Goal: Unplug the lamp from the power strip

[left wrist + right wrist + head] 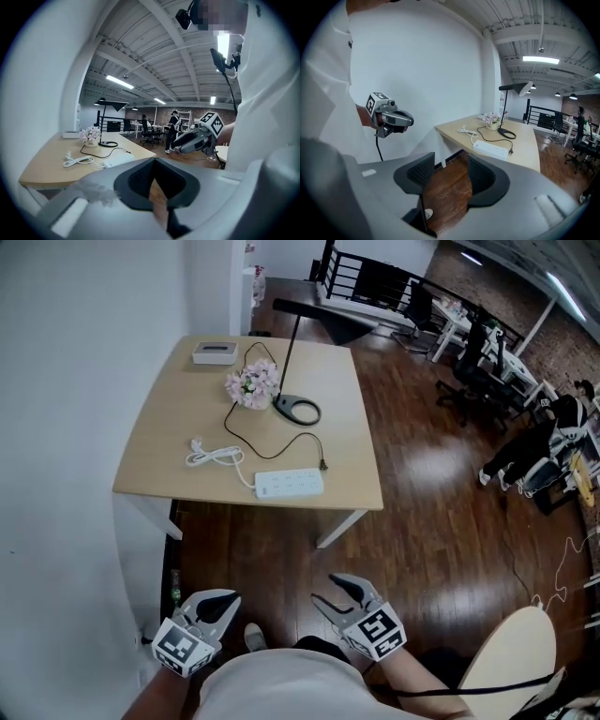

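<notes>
Pale wood table (159, 418) sits well off on the far side of the room, and the person hasn't got near it yet. Both tools are held low and close to the body, which to me reads as just carrying them while walking up, not reaching for anything.

On the table, the white power strip (289, 484) lies near the front edge with its own white cord (214, 456) bundled to its left. The lamp (282, 402) stands just behind it, next to a little pot of pink flowers (251, 385). I guess the strip is parked at the near edge so it's easy to get at.

Funny thing: the lamp's plug (323, 465) looks like it's lying just off the strip's right end, not seated in a socket. It's too small for me to swear to, though.

The left gripper (220, 597) has its jaws pressed together with nothing between them. The right gripper (330, 594) has its jaws apart by a moderate gap, only dark floorboards (422, 521) showing through. Neither touches anything, and both are well apart from the table.
</notes>
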